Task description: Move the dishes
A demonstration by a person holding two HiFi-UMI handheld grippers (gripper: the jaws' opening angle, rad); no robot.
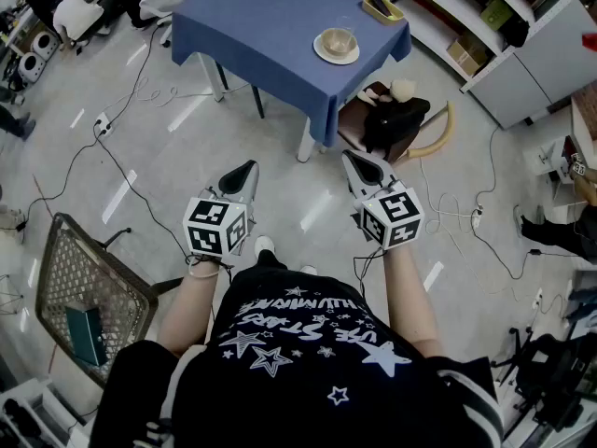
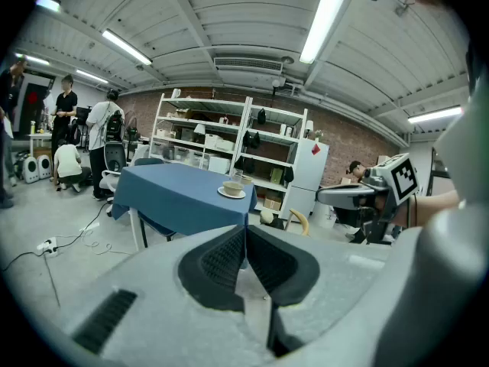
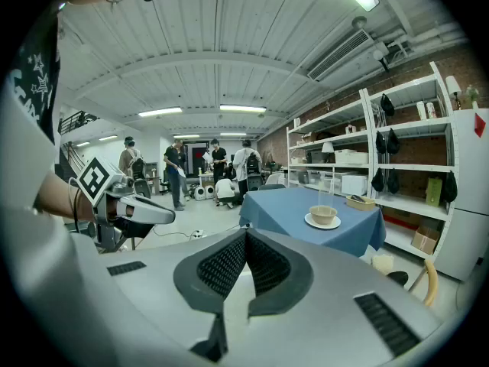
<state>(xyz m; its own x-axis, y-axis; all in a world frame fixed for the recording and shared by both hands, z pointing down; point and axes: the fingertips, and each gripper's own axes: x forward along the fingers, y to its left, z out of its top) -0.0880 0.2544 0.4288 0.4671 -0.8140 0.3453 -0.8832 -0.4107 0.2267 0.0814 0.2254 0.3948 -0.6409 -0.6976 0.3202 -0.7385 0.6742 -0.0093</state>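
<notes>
Ahead, bowl (image 1: pixel 337 40) on plate (image 1: pixel 321 53), chair (image 1: pixel 444 131) beside table (image 1: pixel 261 17)

White capital lettering runs in two curved lines across the chest of the person's black T-shirt printed with white stars (image 1: pixel 308 343). From the head view it appears upside down and too distorted to read with any certainty. The white left marker cube (image 1: pixel 216 225) on the left gripper (image 1: pixel 251 165) and the white right marker cube (image 1: pixel 394 216) on the right gripper (image 1: pixel 348 155) carry black-and-white square code patterns, with no letters or numbers. A small red sticker (image 2: pixel 315 149) on the tall white refrigerator (image 2: pixel 306 178) shows no legible print.
</notes>
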